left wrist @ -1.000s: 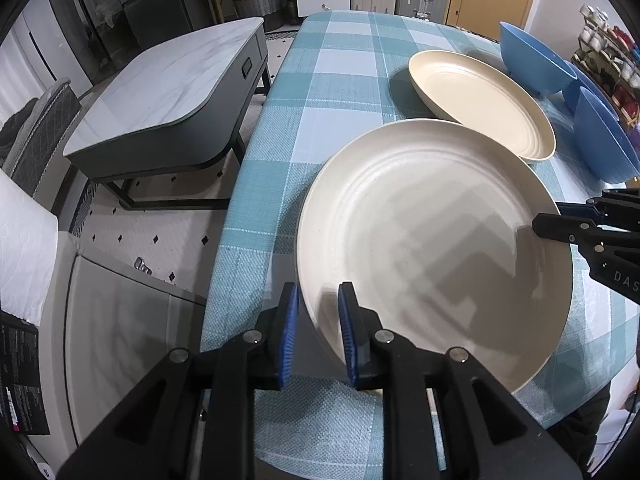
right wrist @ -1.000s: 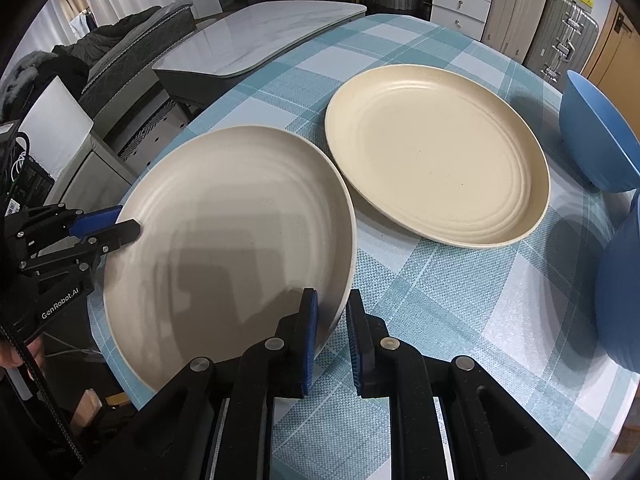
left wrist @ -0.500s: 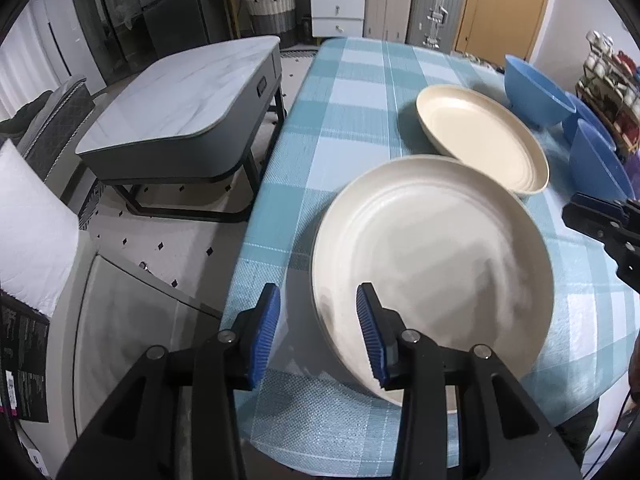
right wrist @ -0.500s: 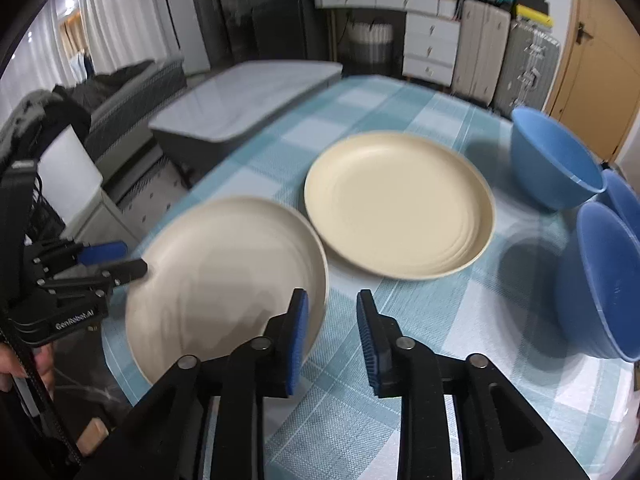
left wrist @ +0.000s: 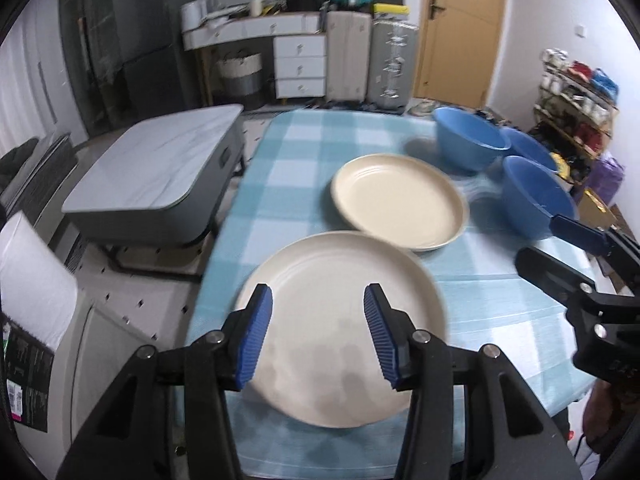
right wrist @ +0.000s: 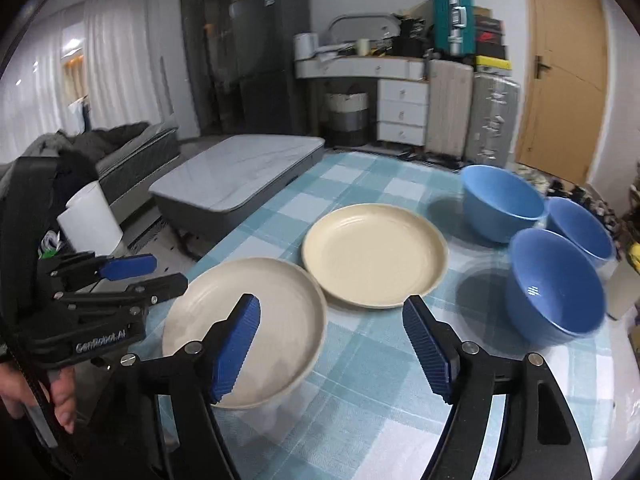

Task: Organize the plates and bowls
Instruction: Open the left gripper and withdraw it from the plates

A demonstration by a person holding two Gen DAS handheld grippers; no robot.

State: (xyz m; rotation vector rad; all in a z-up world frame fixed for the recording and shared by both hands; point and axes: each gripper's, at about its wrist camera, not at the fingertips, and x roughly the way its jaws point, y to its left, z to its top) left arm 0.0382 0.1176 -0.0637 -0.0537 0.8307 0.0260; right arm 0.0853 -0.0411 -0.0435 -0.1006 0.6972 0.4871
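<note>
Left wrist view shows the left gripper nearest, its blue-padded jaws spread wide and holding nothing, raised above the near white plate that lies flat on the checked tablecloth by the table's near edge. Right wrist view shows the right gripper likewise spread wide and empty, above the cloth just right of that same plate. Just beyond it lies the cream plate, its rim very close to the white plate's; whether they touch cannot be told. Farther right stand three blue bowls: the near bowl, the middle bowl behind it, and the far bowl. Off the table's left side sits a low grey table.
</note>
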